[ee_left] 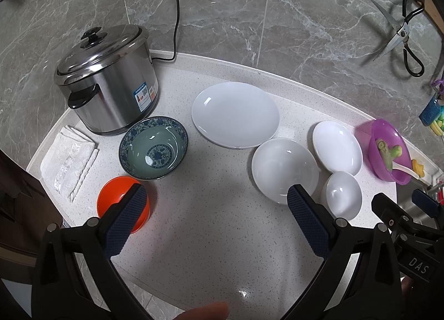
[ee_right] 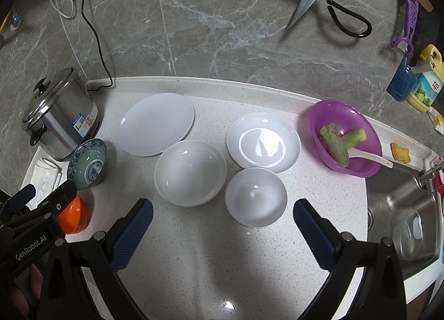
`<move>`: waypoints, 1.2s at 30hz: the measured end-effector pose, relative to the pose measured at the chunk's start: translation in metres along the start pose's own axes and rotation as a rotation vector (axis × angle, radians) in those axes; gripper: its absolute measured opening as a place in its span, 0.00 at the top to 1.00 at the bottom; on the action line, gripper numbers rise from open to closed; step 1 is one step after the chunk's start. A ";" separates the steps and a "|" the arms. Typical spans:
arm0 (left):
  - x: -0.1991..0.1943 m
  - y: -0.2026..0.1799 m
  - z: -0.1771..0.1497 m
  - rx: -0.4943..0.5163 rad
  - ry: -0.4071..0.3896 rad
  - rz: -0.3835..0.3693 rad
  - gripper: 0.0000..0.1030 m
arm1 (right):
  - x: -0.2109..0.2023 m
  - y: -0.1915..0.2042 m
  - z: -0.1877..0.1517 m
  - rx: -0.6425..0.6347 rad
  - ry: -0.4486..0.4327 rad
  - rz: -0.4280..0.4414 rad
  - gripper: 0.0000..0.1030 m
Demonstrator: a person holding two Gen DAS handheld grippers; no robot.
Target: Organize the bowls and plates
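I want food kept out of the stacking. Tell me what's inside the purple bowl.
The purple bowl holds two green vegetable stalks and a white spoon. Anything beneath them is hidden.

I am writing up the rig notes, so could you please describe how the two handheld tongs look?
Both look alike: the left tongs and right tongs have black plastic frames with silver rivets and two fingers faced with dark blue, cross-hatched pads. The left body reads "GenRobot.AI" in white; the right body reads "DAS". No cables or sleeves show.
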State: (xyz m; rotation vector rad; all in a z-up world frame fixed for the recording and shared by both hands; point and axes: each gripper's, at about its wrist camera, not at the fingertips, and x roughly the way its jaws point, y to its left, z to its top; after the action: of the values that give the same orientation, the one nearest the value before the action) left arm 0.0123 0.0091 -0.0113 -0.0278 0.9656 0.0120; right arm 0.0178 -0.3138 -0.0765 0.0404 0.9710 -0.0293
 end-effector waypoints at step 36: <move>0.065 -0.002 -0.039 -0.047 0.170 -0.102 0.02 | 0.018 -0.044 -0.016 0.060 0.029 0.184 0.07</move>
State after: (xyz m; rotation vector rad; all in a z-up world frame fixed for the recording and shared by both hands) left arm 0.0174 0.0056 -0.0873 -0.1231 1.1327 -0.0623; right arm 0.0128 -0.3574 -0.1008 0.1857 0.9920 0.1115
